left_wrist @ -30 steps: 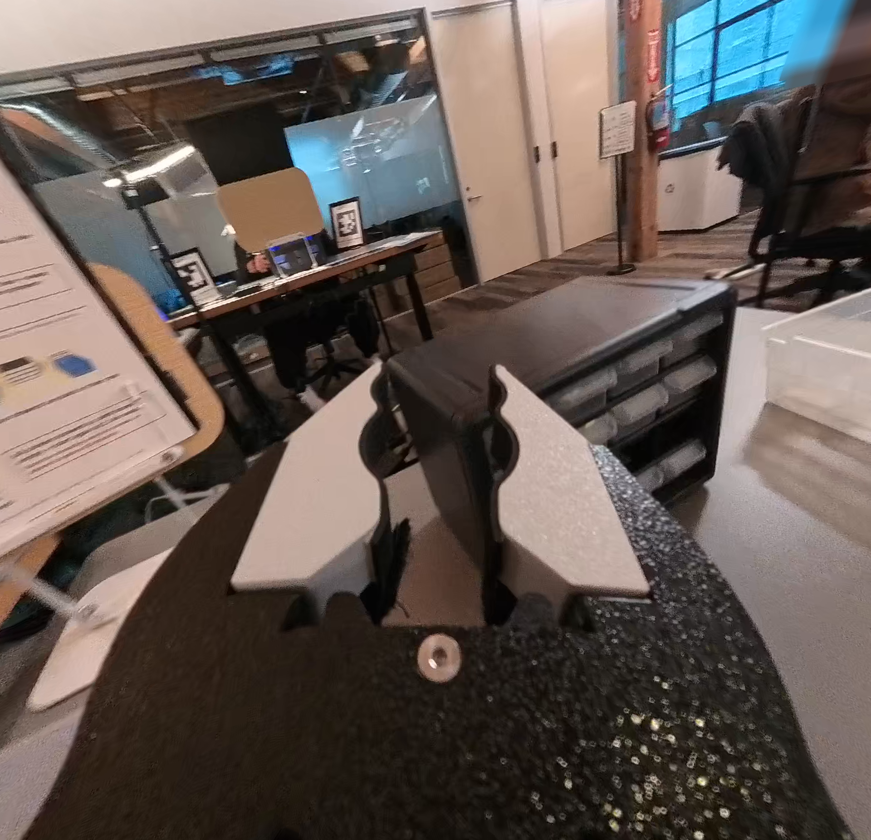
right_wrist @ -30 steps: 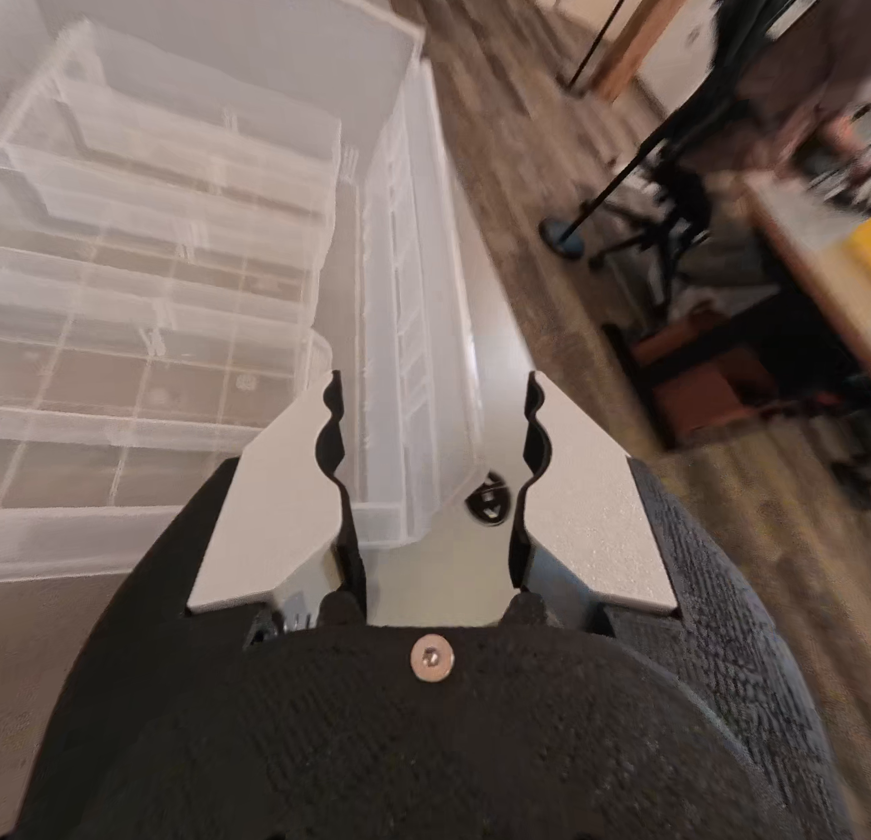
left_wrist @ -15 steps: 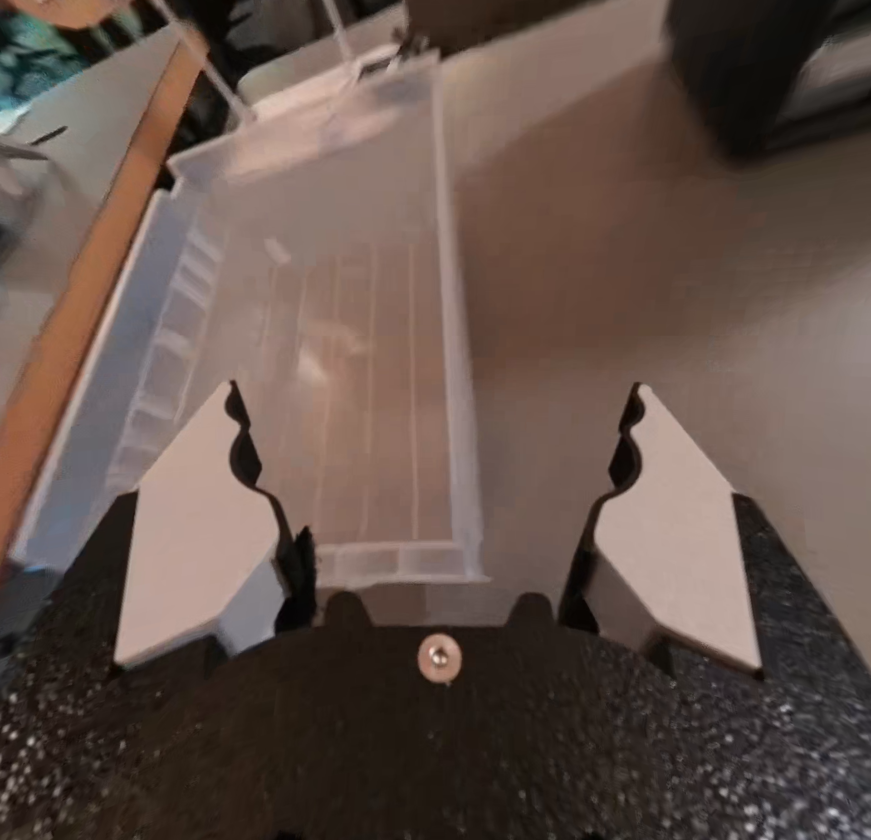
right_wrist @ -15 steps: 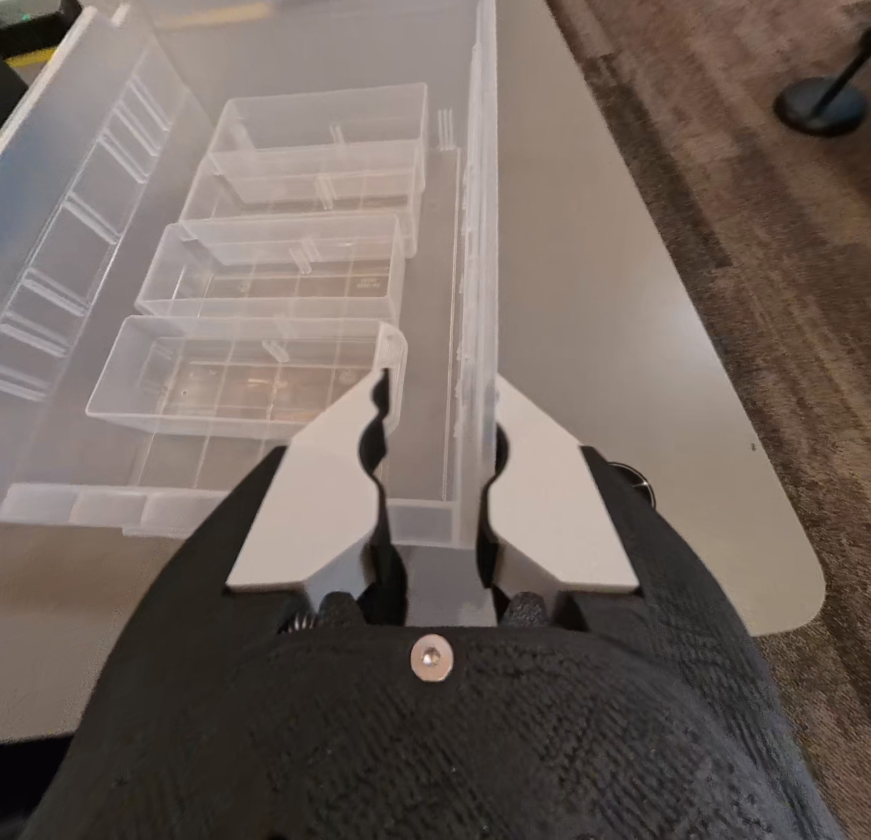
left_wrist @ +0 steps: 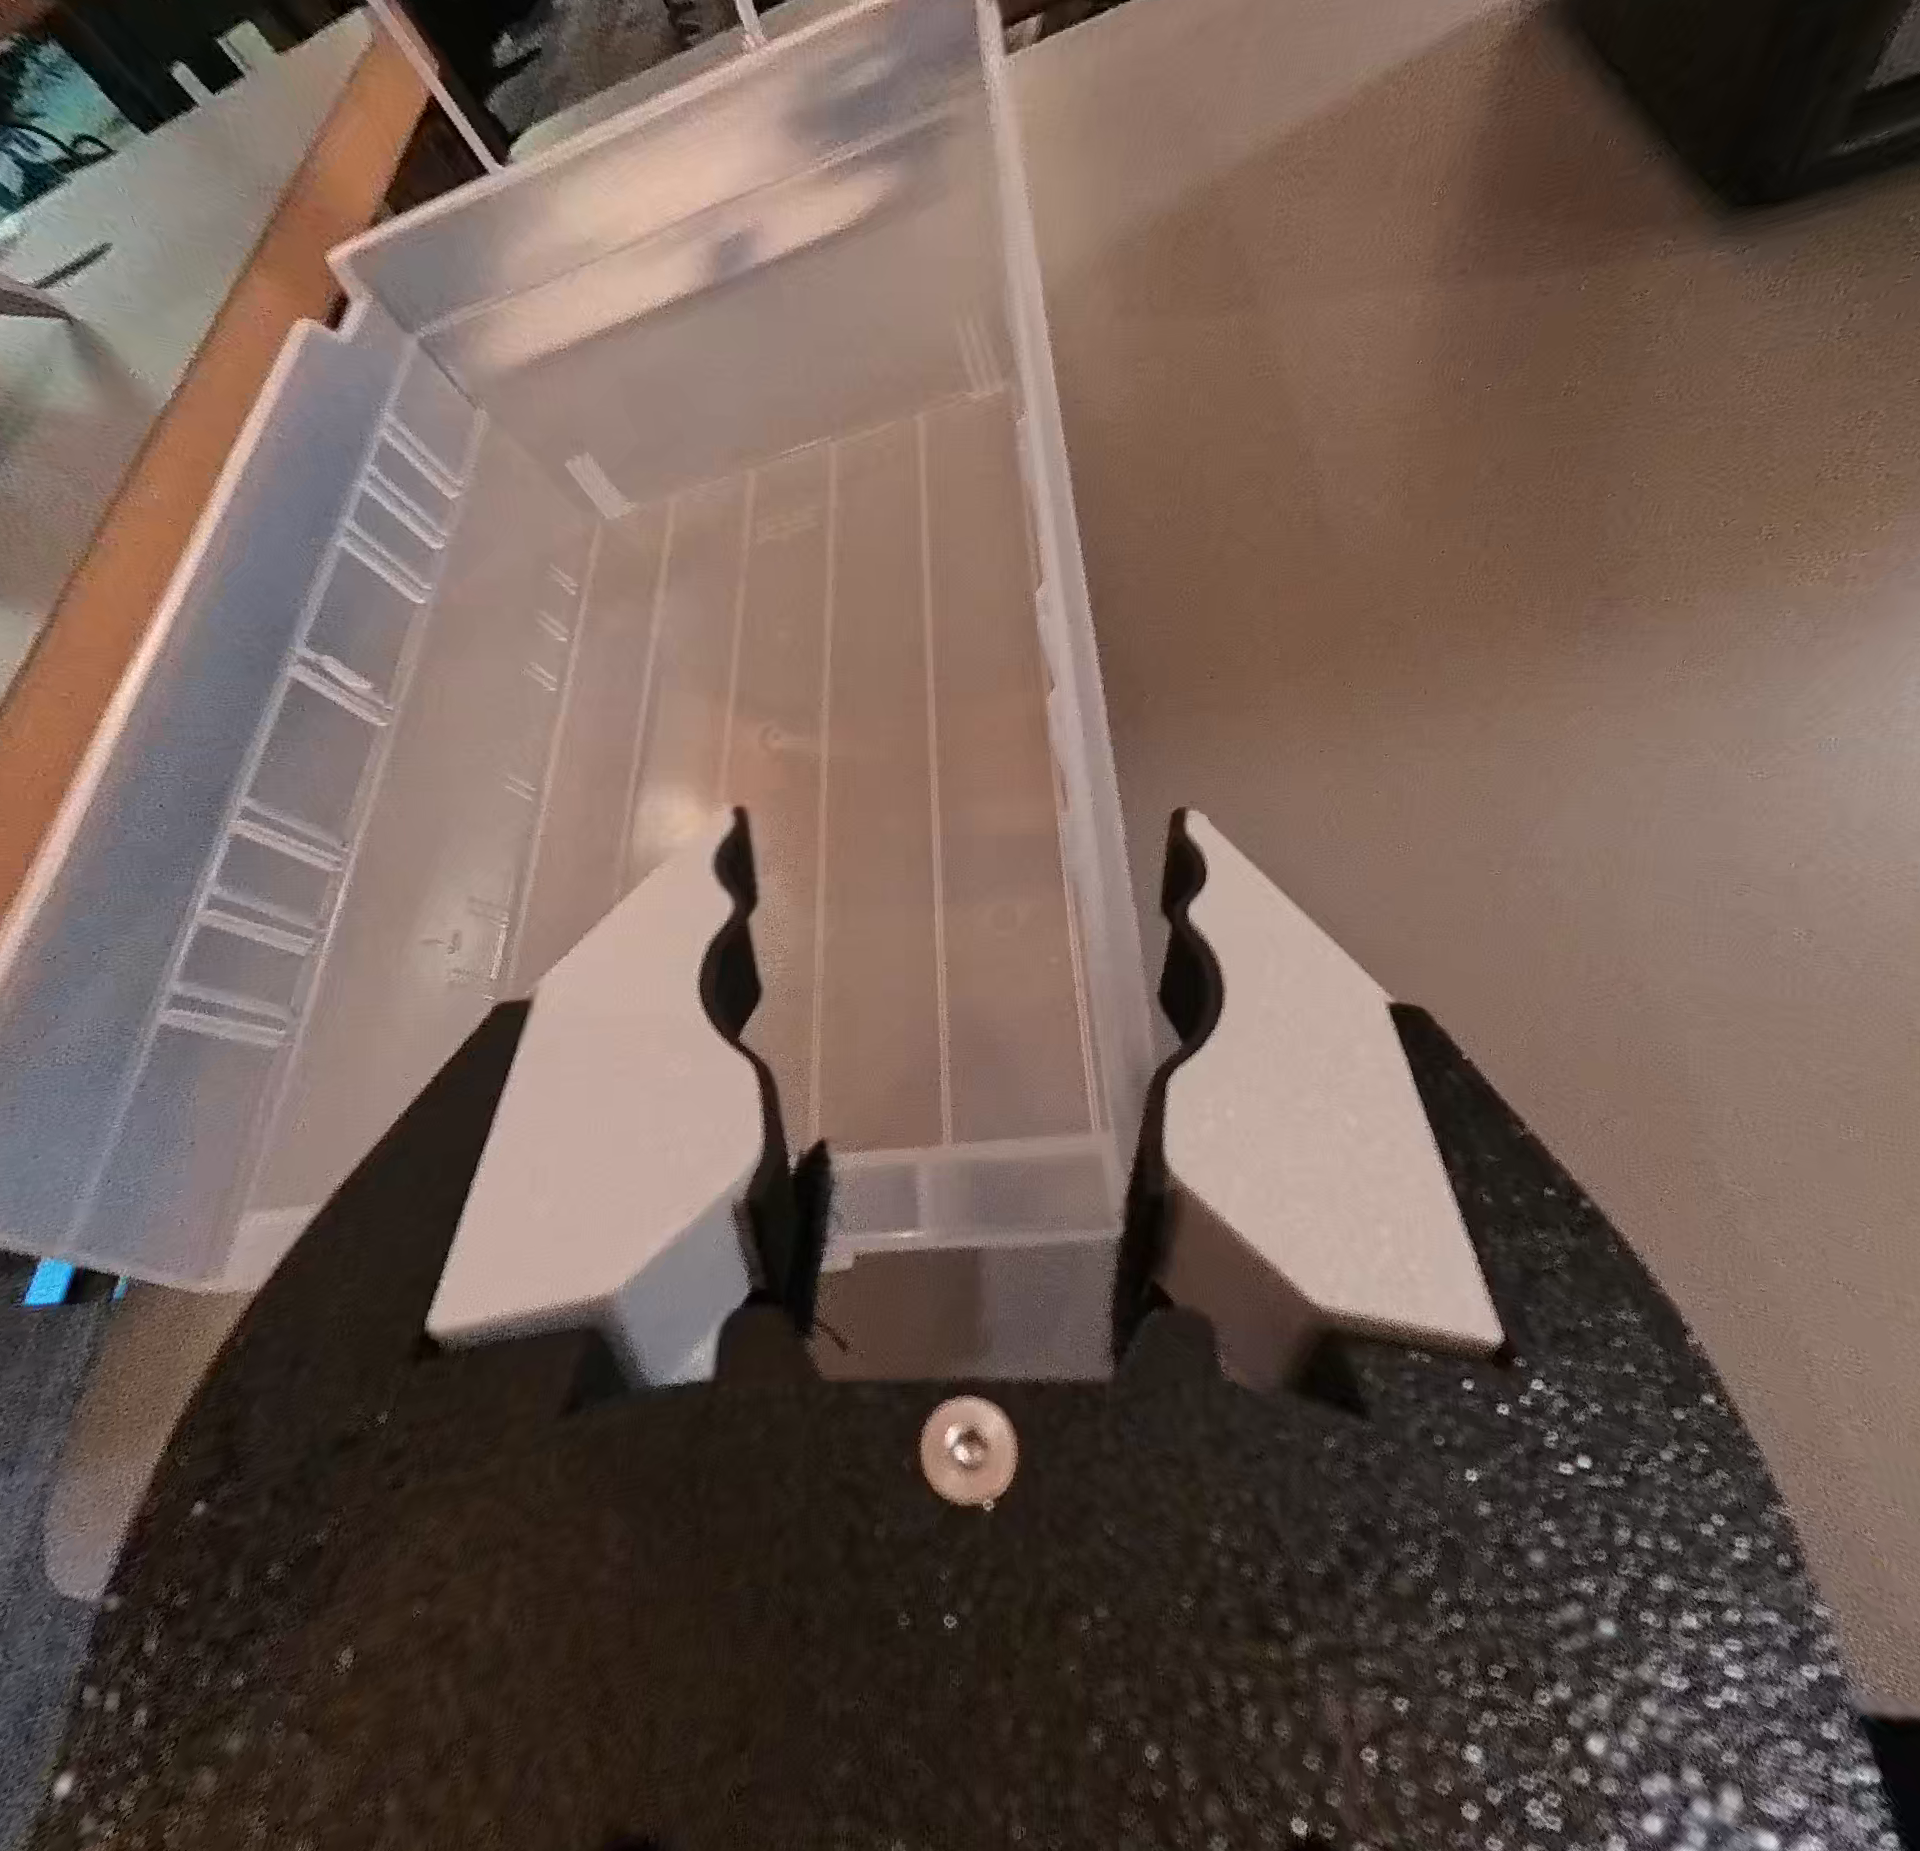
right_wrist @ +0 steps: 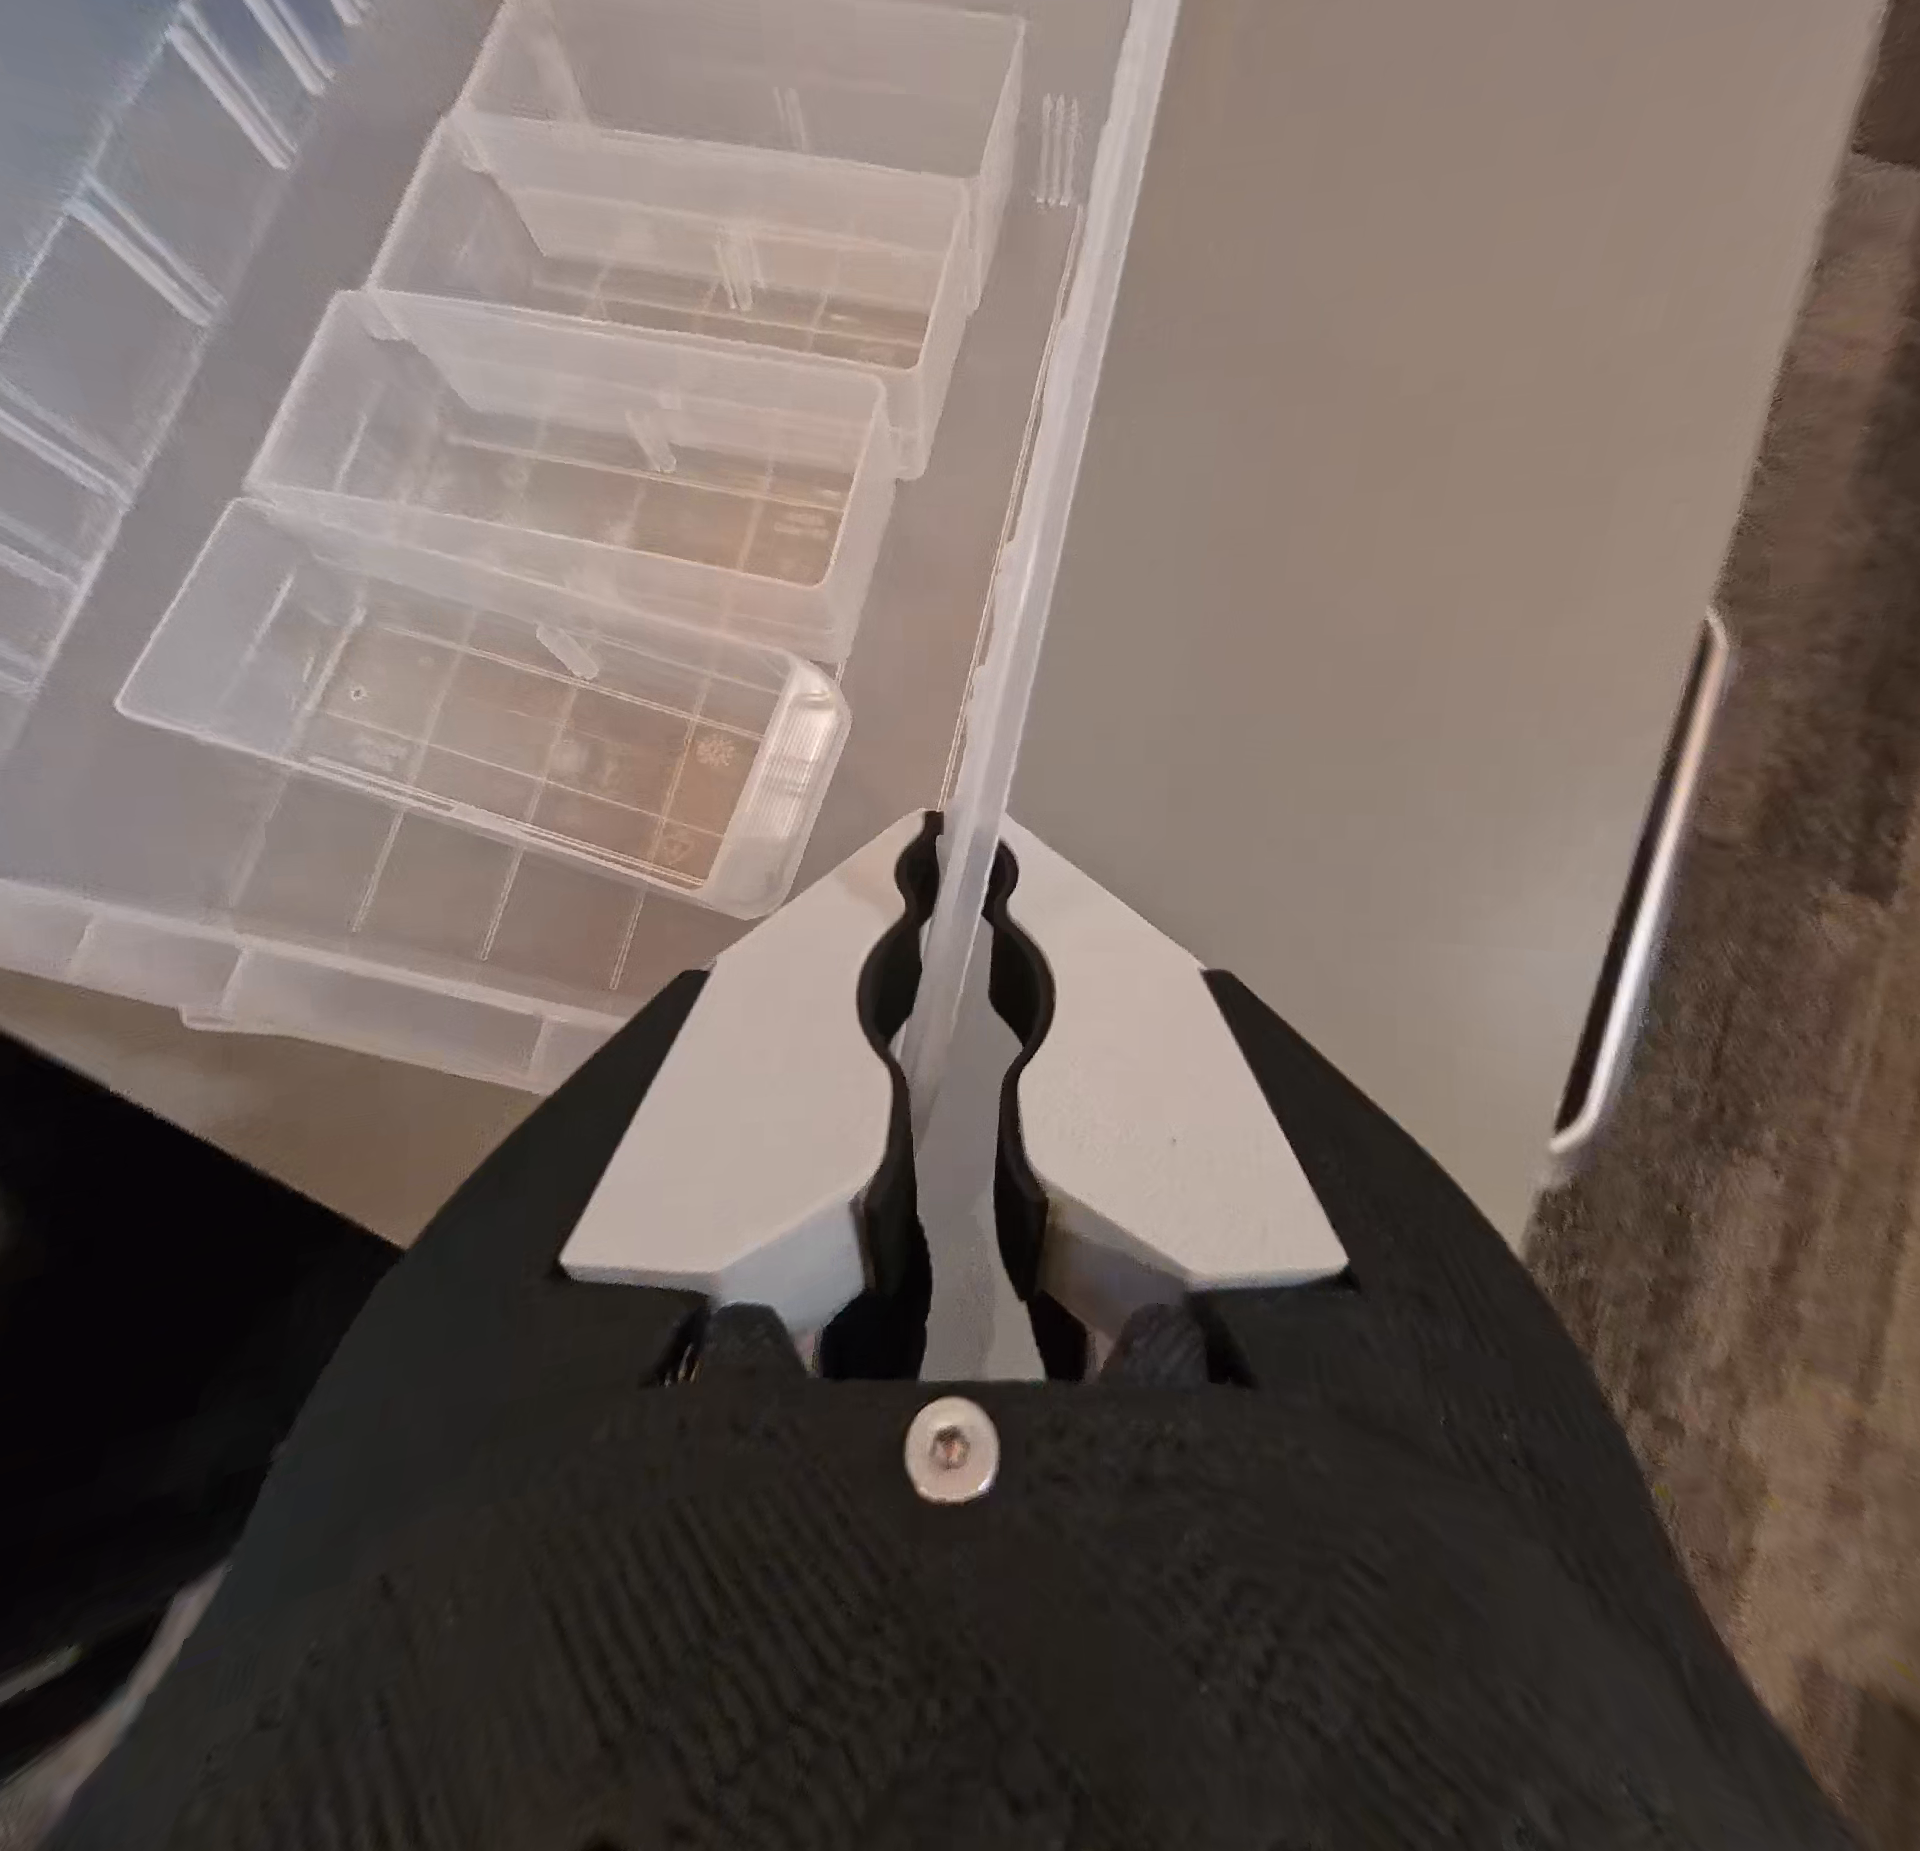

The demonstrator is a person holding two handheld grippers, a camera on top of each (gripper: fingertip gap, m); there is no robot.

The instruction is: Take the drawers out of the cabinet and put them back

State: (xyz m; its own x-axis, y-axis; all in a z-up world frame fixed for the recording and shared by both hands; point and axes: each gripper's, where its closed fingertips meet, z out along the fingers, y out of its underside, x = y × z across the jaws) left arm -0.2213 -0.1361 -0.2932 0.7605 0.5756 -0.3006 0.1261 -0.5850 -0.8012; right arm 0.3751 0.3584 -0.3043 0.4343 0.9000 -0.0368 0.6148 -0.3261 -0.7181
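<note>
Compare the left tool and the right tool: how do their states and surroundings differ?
The left tool is open; the right tool is shut on a bin wall. The left tool straddles a corner of an empty clear bin; the right tool's bin holds four drawers. Both point at clear plastic.

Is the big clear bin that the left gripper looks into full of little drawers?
No, the clear bin in the left wrist view holds nothing; only its ribbed floor shows between the open jaws of the left gripper.

Grey tabletop [left_wrist: 1455, 658], brown patterned carpet floor [right_wrist: 1818, 658], warm indoor light
</note>
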